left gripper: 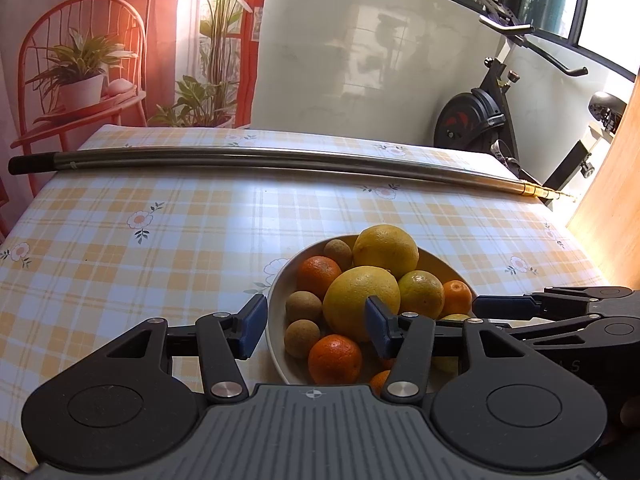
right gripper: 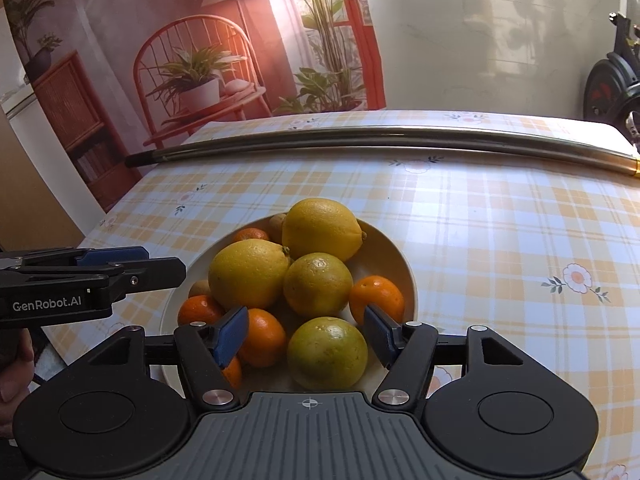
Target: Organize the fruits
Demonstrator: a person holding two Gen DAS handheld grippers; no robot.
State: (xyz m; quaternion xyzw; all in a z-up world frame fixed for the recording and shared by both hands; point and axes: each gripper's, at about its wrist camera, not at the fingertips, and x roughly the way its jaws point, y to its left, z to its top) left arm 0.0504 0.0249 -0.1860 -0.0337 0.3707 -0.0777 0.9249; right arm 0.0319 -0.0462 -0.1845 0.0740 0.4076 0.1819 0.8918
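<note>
Right wrist view: shows the table [right gripper: 500, 216] with its yellow check cloth, a long metal pole [right gripper: 360, 138] across the far side, and a pale bowl [right gripper: 400, 264] heaped with fruit near the front. Holds two big lemons [right gripper: 250, 274] at the top, then two green-yellow oranges [right gripper: 326, 352], then small tangerines [right gripper: 378, 294] and brown round fruits [right gripper: 200, 288] low at the rim.

Best to start with a top or front fruit, so the heap does not roll. Best to come down straight, one pad on each side at the widest part, and squeeze softly. Better to leave the low tangerines until the big fruit is out.

Right hand-held gripper [right gripper: 308, 332]: spread wide, empty, low over the near edge of the bowl, aimed at the front green-yellow orange, which sits between the blue pads [right gripper: 230, 334] but looks apart from them.

Left hand-held gripper [left gripper: 316, 328]: also spread wide and empty, level, over the left rim of the bowl, close beside the other one.
</note>
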